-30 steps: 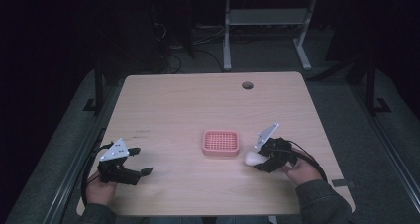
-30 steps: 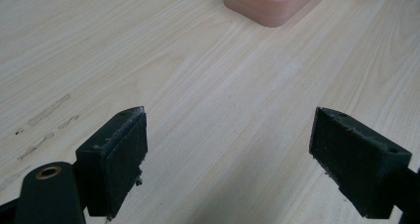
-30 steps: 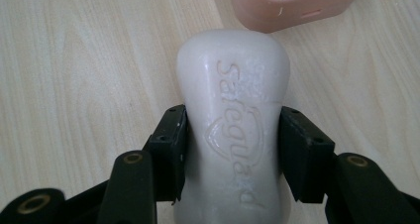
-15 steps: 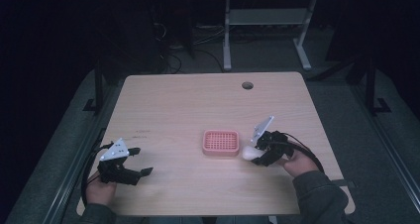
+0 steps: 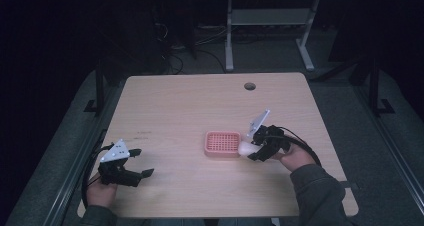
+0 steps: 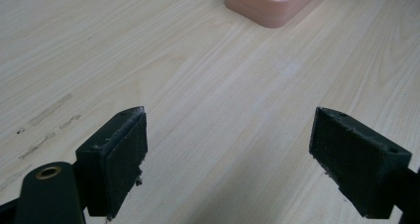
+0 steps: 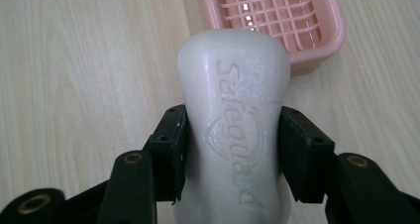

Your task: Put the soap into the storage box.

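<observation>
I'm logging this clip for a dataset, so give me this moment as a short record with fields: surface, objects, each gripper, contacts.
surface: light wooden table with a round hole near its far edge
soap dish: pink, grid-topped, nothing in it
soap bar: white, "Safeguard" embossed
right gripper: shut on the soap bar, beside the dish's right edge
left gripper: open, holding nothing, near the table's front left
contacts: both jaws press the bar's sides; bar not yet in the dish
</observation>
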Demonstrator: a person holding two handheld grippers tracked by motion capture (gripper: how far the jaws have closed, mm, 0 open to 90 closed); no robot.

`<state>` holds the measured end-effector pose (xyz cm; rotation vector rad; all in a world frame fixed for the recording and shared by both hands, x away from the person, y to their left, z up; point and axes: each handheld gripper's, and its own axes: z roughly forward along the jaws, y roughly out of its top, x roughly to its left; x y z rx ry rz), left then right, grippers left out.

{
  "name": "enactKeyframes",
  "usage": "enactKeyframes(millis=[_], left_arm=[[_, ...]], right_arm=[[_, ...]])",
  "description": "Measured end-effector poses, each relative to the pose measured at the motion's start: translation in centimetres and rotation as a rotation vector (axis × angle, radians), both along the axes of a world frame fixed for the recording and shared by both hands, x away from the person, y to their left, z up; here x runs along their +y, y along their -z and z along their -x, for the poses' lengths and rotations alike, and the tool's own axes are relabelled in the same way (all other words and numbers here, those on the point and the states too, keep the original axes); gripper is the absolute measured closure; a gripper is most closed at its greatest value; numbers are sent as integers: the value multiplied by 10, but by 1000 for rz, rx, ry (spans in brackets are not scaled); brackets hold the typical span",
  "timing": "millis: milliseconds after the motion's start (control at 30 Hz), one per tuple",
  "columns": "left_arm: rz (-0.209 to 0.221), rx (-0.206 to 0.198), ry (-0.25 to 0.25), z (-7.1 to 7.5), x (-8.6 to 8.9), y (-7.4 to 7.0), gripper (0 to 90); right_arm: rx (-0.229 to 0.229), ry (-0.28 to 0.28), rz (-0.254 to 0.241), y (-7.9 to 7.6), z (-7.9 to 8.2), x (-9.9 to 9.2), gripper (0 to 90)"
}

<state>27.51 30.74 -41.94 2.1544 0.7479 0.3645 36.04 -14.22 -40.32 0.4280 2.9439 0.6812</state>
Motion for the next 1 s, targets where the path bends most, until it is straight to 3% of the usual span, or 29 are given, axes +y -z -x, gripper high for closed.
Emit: enactKeyframes(millis=[400, 1000], left_arm=[[1, 0, 0, 0, 0, 0, 148], [7, 0, -4, 0, 0, 0, 148]], right_arm=[[2, -18, -15, -4, -10, 10, 488], [14, -52, 2, -13, -27, 30, 488]])
